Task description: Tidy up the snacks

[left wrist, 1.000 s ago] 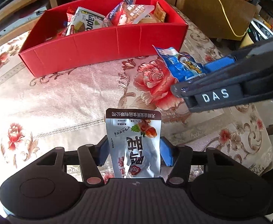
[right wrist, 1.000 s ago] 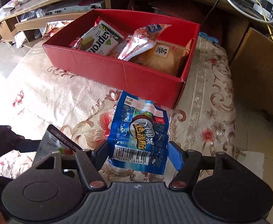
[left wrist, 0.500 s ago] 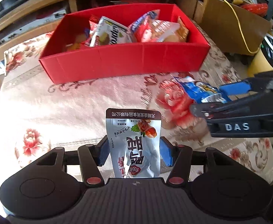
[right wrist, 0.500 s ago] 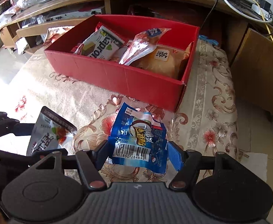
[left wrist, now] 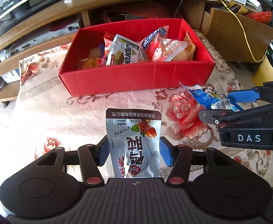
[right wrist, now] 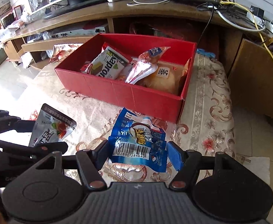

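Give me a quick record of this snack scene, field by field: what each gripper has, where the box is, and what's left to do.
left gripper: shut on the silver pouch, held above the cloth
right gripper: shut on the blue packet
red box: open, on the floral tablecloth, beyond both grippers
box contents: several snack packs, among them a white wafer pack
left to do: both held snacks are outside the box

One red cardboard box; one silver foil snack pouch; one blue plastic snack packet; two black tools.
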Tool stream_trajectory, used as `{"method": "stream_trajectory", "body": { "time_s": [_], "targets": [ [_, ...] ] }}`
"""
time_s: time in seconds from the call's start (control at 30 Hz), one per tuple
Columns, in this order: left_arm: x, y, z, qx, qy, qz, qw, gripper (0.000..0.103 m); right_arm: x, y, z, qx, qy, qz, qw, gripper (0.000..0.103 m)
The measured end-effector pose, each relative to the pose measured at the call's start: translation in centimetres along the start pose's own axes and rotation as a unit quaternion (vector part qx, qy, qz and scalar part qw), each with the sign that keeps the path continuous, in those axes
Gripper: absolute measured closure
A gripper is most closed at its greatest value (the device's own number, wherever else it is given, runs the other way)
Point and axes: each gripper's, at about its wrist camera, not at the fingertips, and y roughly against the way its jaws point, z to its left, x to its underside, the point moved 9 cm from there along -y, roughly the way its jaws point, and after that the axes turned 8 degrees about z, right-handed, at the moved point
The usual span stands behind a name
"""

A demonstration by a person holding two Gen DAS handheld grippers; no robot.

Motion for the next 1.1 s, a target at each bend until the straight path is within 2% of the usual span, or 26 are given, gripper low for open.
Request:
{"method": "stream_trajectory", "body": {
  "time_s": [0.67,1.1],
  "targets": [
    [-5.0,-1.0,-0.2,0.032,-0.01,-0.023,0.9992,0.04,-2.2,-1.8,-1.6,0.023,-0.022,0.002,0.999,0.041],
    [-7.5,-0.7,0.0,0.036,-0.003,-0.037,0.9987,0.041,-4.6,-0.7,-2.5,0.029,-0.033,-0.034,0.998,0.041]
  ]
}}
